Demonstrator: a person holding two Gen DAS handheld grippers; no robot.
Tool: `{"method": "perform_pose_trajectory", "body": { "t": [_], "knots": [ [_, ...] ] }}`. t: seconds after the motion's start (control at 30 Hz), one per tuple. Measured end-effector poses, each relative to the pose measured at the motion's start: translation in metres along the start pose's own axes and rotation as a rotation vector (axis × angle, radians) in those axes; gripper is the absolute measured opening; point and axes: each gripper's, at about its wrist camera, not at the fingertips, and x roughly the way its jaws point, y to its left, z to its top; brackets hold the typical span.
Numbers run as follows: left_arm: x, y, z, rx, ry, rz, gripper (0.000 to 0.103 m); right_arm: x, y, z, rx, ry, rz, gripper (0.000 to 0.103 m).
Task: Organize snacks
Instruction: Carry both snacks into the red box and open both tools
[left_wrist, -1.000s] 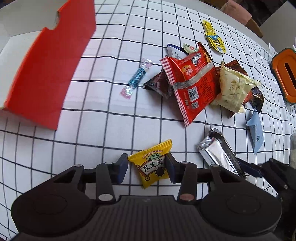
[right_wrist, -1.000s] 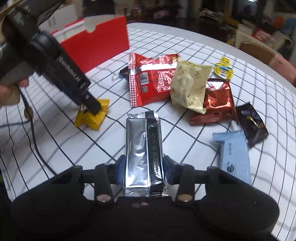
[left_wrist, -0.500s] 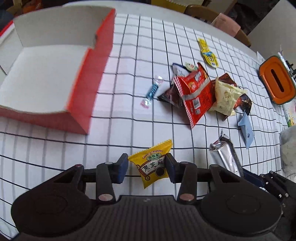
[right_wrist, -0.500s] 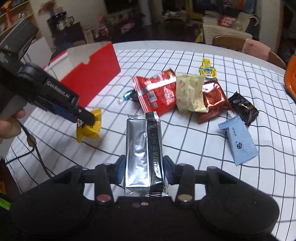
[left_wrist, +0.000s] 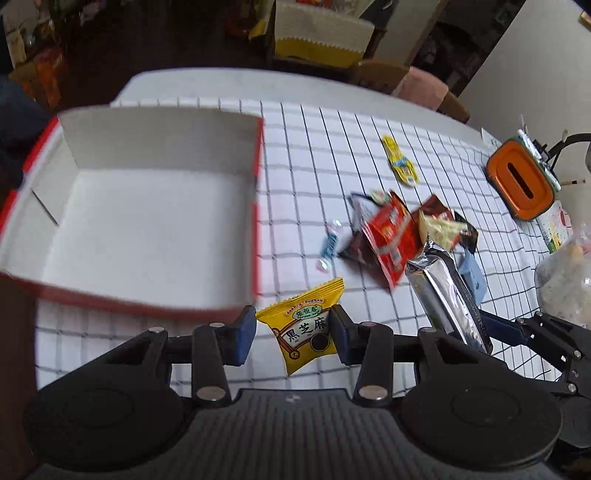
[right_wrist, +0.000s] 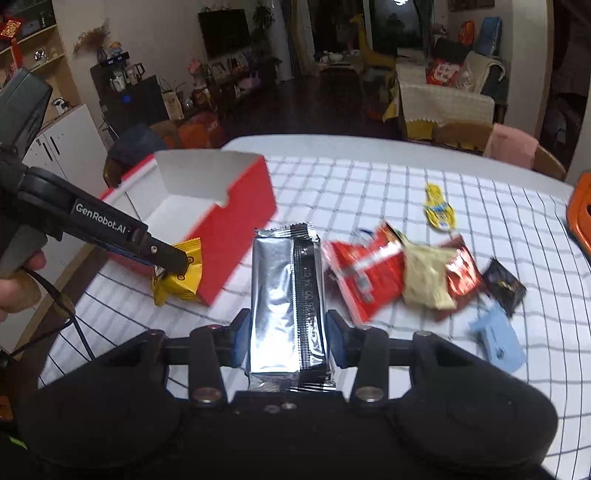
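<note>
Left jaws: the left gripper (left_wrist: 293, 328) is clamped on a yellow packet (left_wrist: 307, 325), held clear of the cloth.
Right jaws: the right gripper (right_wrist: 288, 338) is clamped on a silver bar (right_wrist: 288, 295), its long side standing up out of the jaws.
Box: a red box (left_wrist: 147, 206) lies ahead and left of the left jaws, open, with nothing I can see inside it.
Done: two snacks picked up, none put away, I'd say.
Left: both need dropping in the box; then the pile (right_wrist: 399, 273) ahead and right of the right jaws, the yellow sachet (right_wrist: 437, 210) beyond it, and the blue candy (left_wrist: 328, 245).
</note>
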Motion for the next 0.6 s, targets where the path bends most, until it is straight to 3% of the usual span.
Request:
{"method": "perform_pose_trajectory", "body": {
  "t": [0.33,0.6],
  "knots": [
    [-0.026,0.072,0.041,-0.003,-0.086,0.056,0.043,0.032,0.064,0.058,-0.041,-0.019,0.017,0.042],
    [-0.015,0.124,0.071,0.017,-0.096,0.138,0.043,0.09,0.109,0.095,-0.071,0.017,0.02,0.042]
  ]
}}
